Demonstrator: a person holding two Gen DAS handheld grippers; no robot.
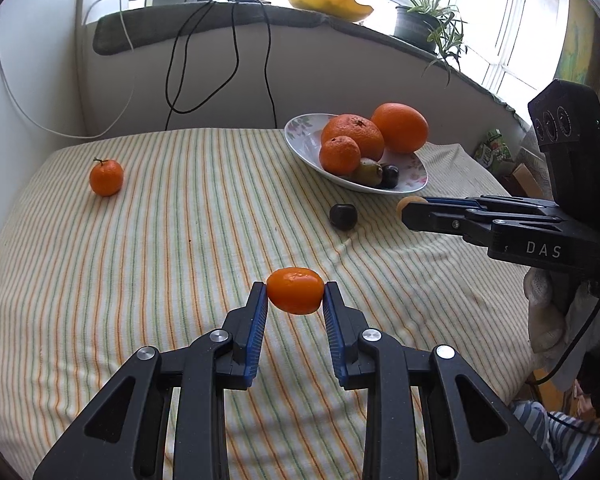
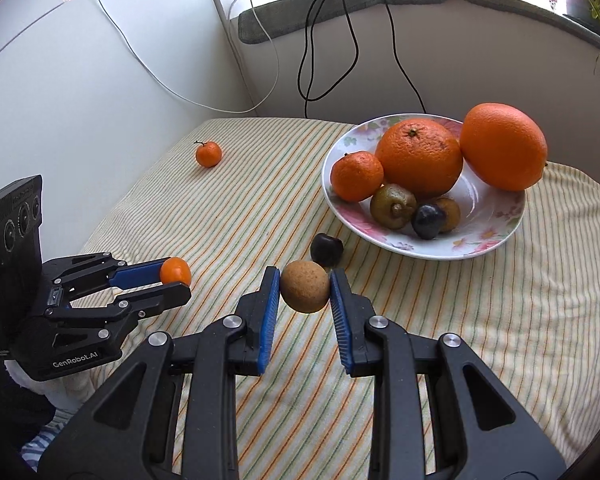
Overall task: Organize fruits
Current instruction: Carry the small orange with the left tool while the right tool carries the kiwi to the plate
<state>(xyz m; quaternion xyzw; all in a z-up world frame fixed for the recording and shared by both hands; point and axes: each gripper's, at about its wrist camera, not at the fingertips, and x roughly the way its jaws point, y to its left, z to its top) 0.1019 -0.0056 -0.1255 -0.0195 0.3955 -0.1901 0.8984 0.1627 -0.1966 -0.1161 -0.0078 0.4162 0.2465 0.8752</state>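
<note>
My left gripper (image 1: 295, 291) is shut on a small orange kumquat (image 1: 295, 290) and holds it above the striped cloth; it also shows in the right wrist view (image 2: 176, 276). My right gripper (image 2: 305, 286) is shut on a round brown fruit (image 2: 305, 286) held above the cloth; it also shows in the left wrist view (image 1: 408, 210). A flowered plate (image 2: 496, 232) holds two big oranges (image 2: 420, 156), a mandarin (image 2: 356, 176), a kiwi, a dark plum and another brown fruit. A dark plum (image 2: 326, 248) lies on the cloth just before the plate. A stemmed mandarin (image 1: 106, 177) lies far left.
The striped cloth (image 1: 180, 260) covers the table, with white walls at the left and back. Black and white cables (image 1: 236, 48) hang from the windowsill. A potted plant (image 1: 420, 20) and a yellow dish stand on the sill.
</note>
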